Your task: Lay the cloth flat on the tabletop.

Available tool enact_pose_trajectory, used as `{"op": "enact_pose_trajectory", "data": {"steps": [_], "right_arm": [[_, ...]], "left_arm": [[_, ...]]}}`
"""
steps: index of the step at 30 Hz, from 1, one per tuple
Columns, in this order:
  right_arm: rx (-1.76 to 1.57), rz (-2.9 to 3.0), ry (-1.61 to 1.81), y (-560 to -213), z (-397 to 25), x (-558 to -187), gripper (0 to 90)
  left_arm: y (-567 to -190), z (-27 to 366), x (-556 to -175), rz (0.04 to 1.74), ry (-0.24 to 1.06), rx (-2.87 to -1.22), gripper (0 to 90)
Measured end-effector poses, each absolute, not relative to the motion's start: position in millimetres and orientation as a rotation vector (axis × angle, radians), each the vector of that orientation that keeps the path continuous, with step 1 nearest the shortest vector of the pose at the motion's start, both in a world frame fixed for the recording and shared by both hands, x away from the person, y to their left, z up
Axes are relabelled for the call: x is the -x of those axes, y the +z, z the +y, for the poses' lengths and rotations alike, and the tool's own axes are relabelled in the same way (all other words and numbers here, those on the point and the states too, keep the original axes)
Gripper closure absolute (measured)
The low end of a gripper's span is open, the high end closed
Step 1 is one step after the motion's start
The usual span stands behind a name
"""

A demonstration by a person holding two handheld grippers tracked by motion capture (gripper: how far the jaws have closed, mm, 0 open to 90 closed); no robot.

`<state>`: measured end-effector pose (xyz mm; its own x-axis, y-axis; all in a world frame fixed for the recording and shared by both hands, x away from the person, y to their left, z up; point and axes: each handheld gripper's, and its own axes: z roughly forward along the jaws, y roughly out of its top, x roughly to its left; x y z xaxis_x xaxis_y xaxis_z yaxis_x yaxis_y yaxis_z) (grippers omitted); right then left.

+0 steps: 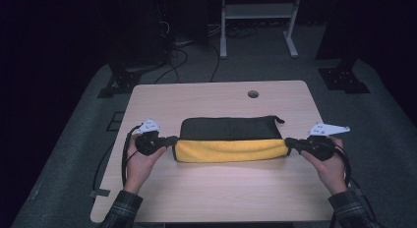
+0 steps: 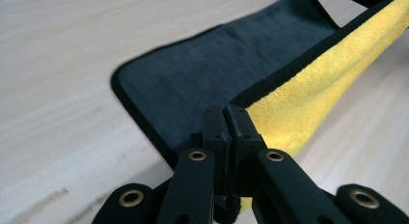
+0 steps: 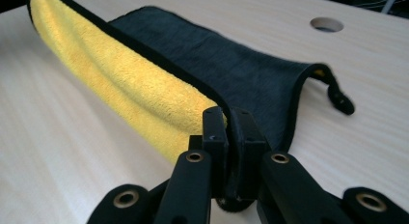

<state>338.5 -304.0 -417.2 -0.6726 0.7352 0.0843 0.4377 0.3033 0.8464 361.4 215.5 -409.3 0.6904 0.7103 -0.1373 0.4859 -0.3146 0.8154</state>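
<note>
A cloth with a dark grey side and a yellow side (image 1: 230,150) lies across the middle of the wooden table (image 1: 216,193), its near edge lifted and folded so the yellow face shows. My left gripper (image 1: 169,141) is shut on the cloth's near left corner (image 2: 251,108). My right gripper (image 1: 290,142) is shut on the near right corner (image 3: 219,110). The dark grey part (image 2: 207,64) rests flat on the table behind the fold. A small black hanging loop (image 3: 340,101) sticks out at the cloth's far right corner.
A round cable hole (image 1: 253,94) sits in the table near its far edge. Beyond the table stand a white metal frame (image 1: 258,21) and dark stands with cables on the floor. Bare tabletop lies in front of the cloth.
</note>
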Motion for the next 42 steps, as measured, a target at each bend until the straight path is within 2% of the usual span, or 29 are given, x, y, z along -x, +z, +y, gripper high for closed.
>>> {"op": "enact_pose_trajectory", "data": {"steps": [17, 32, 37, 40, 42], "right_arm": [[-0.989, 2.448, 1.255, -440, -304, -279, 84.8], [-1.023, 2.556, 1.123, -459, -306, -268, 84.3], [-1.032, 2.608, 1.090, -467, -306, -265, 83.8], [-1.019, 2.596, 1.117, -466, -307, -266, 79.4], [-1.034, 2.554, 1.184, -462, -310, -266, 70.4]], "left_arm": [[-428, 229, -302, 0.911, 0.180, -2.013, 87.3], [-456, 221, -261, 0.889, 0.042, -2.117, 87.1], [-463, 217, -256, 0.891, 0.036, -2.154, 86.1], [-459, 218, -257, 0.888, 0.065, -2.132, 77.9], [-454, 221, -258, 0.888, 0.109, -2.093, 67.9]]}}
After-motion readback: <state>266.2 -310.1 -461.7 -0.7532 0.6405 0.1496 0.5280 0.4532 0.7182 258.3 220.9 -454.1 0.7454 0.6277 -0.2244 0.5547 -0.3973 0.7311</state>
